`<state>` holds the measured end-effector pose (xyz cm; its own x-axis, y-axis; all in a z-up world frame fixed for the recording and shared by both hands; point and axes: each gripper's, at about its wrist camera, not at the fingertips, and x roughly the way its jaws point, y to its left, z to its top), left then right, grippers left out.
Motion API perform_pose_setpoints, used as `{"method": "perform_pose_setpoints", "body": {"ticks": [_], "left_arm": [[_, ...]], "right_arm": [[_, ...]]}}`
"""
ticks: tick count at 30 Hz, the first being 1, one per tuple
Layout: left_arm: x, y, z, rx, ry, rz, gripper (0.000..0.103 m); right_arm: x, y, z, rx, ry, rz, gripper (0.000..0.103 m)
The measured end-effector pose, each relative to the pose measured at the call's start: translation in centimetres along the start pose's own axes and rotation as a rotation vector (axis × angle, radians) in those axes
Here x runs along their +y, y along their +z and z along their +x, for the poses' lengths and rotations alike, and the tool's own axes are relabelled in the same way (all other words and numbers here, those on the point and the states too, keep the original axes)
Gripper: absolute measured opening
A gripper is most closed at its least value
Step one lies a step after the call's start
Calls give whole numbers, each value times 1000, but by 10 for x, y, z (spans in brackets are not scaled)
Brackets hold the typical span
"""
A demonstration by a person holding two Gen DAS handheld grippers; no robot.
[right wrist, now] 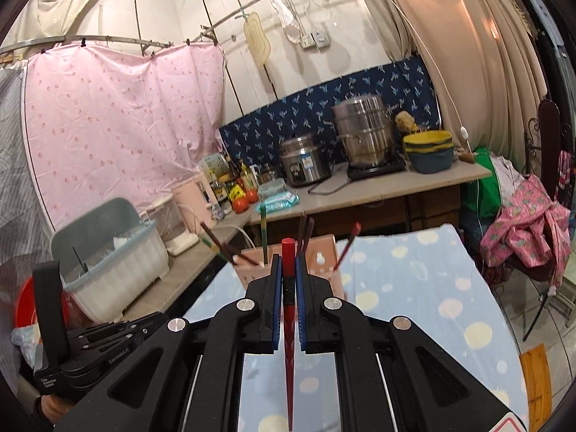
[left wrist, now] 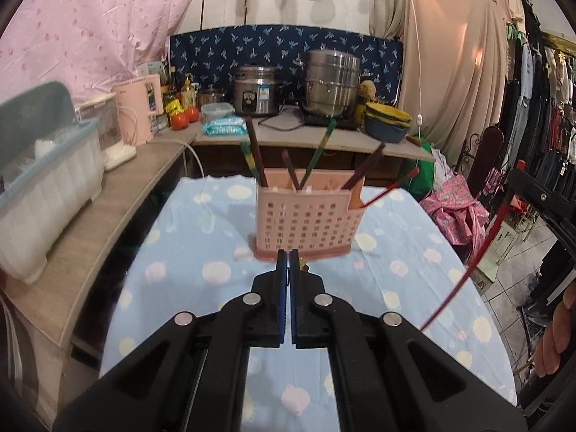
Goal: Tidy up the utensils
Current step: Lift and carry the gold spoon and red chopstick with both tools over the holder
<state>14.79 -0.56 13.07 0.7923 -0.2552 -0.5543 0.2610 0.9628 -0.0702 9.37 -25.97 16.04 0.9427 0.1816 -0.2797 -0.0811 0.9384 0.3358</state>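
Observation:
A pink perforated utensil holder (left wrist: 304, 221) stands on the blue patterned tablecloth (left wrist: 187, 270) and holds several chopsticks (left wrist: 318, 151). My left gripper (left wrist: 288, 253) is shut and empty, just in front of the holder's base. My right gripper (right wrist: 288, 262) is shut on a red chopstick (right wrist: 288, 342), held above the table with its thick end toward the holder (right wrist: 325, 266). The same red chopstick (left wrist: 464, 273) shows at the right of the left wrist view, away from the holder.
A wooden counter (left wrist: 118, 187) runs along the left with a white dish rack (left wrist: 43, 194) and a pink appliance (left wrist: 138, 111). The back counter holds a rice cooker (left wrist: 256, 90), a steel pot (left wrist: 332, 82) and bowls (left wrist: 388, 122). Clothes (left wrist: 540, 108) hang at the right.

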Motion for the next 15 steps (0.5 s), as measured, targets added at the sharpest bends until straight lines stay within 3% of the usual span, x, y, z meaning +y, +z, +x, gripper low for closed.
{"method": "perform_pose_setpoints", "body": {"ticks": [15], "left_arm": [[-1,133,27,-140,29,32,1]], "right_arm": [[21,120,76,-194,18,-10,7]]}}
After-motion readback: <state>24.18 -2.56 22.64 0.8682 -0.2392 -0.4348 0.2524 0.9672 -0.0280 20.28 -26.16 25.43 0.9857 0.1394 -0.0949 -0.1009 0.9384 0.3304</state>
